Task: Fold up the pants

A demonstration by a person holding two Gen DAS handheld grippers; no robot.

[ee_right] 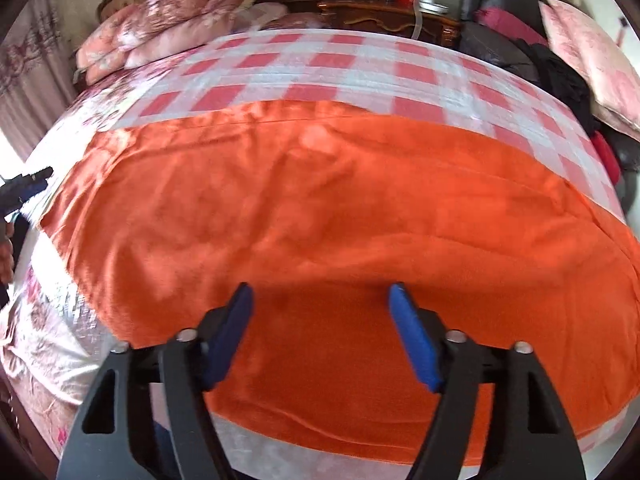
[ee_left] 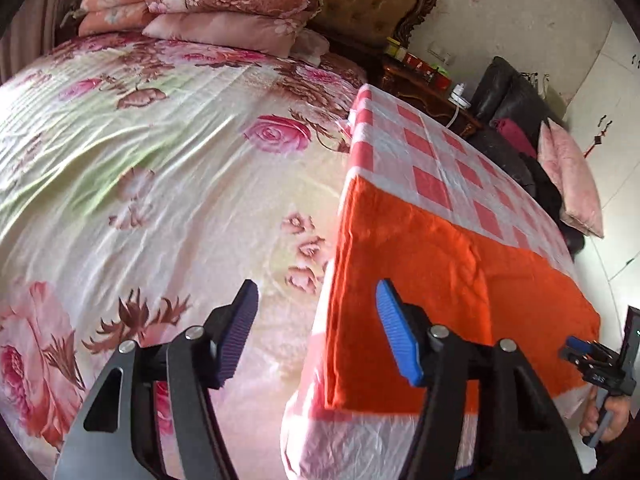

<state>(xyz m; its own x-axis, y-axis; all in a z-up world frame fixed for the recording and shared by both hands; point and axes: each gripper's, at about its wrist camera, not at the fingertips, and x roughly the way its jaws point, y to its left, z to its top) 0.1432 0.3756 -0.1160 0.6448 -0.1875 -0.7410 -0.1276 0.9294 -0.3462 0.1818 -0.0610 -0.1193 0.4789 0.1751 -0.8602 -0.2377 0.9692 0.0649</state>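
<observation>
The orange pants (ee_right: 320, 216) are seen spread flat on the checked cloth (ee_right: 312, 68) over the bed (ee_left: 140, 152), so a fold is judged about to be started. Both the left tongs (ee_left: 316, 332) and right tongs (ee_right: 320, 332) are held part open and empty; an edge must next be reached and pinched

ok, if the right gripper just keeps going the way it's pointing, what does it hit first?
Most likely the orange pants. The right gripper points down at them with open jaws and nothing between, and the cloth fills the view ahead. The gap to the fabric is hard to judge.
</observation>
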